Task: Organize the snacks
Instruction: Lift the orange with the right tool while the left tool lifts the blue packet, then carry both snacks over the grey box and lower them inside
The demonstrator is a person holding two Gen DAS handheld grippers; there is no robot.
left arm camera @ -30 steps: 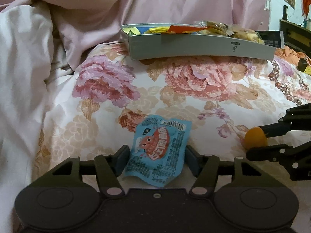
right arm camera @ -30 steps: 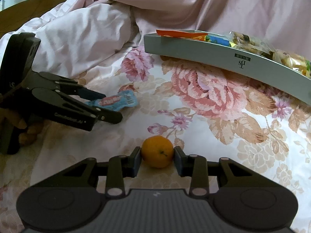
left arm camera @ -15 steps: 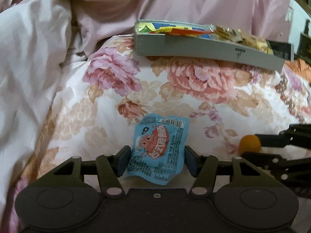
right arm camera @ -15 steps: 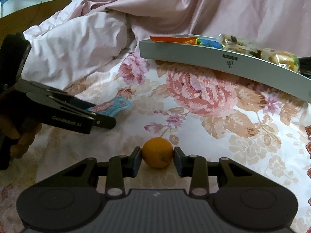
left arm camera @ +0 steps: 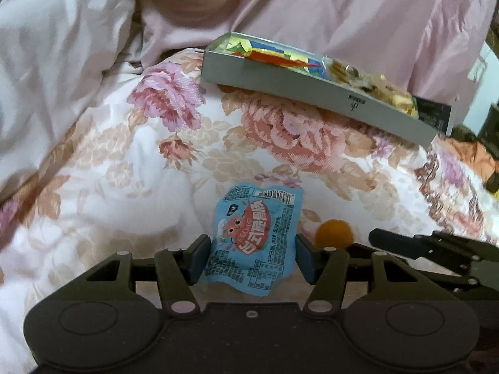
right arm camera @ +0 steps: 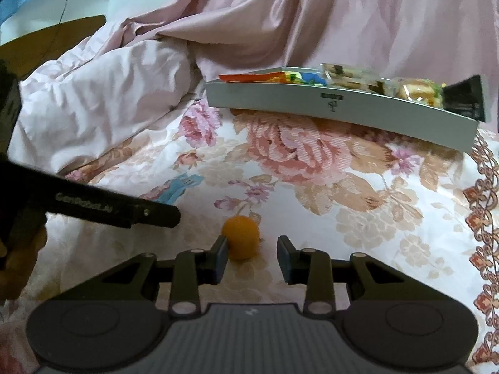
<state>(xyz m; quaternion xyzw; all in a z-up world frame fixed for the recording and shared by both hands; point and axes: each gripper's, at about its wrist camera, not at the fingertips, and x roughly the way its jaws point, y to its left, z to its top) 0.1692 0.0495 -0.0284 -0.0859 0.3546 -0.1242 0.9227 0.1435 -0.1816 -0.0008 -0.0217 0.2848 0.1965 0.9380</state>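
We hold the blue snack packet [left arm camera: 255,237] across its width in the left gripper [left arm camera: 252,258], low in the middle of the left wrist view. Its jaws have just been closing, and a pad now presses each side edge. That grip leaves the packet's printed face up and its crumpled lower end hanging free, which looks suited to carrying it to the box.

The right gripper [right arm camera: 251,255] stands spread around the small orange fruit [right arm camera: 240,240], low and centre in the right wrist view. Its jaws have just narrowed a little, yet the fruit touches only the left-hand pad. There is a clear gap to the other pad, so we judge it not gripped.

The grey box [right arm camera: 343,109] lies on the floral bedspread [left arm camera: 124,187] towards the upper right, against the heaped pink quilt [left arm camera: 312,6]. It already holds wrapped snacks [right arm camera: 343,76], so we take it as the place both items are headed. Its low wall faces us, which should allow a drop over the rim.

The packet carries white Chinese characters on a red patch, a cartoon figure, a barcode along its top edge and fine print too small for us to read. The box wall bears a small dark label above a monogram, also illegible. At the left edge of the right view, the other gripper's finger reads "GenRobot.AI".
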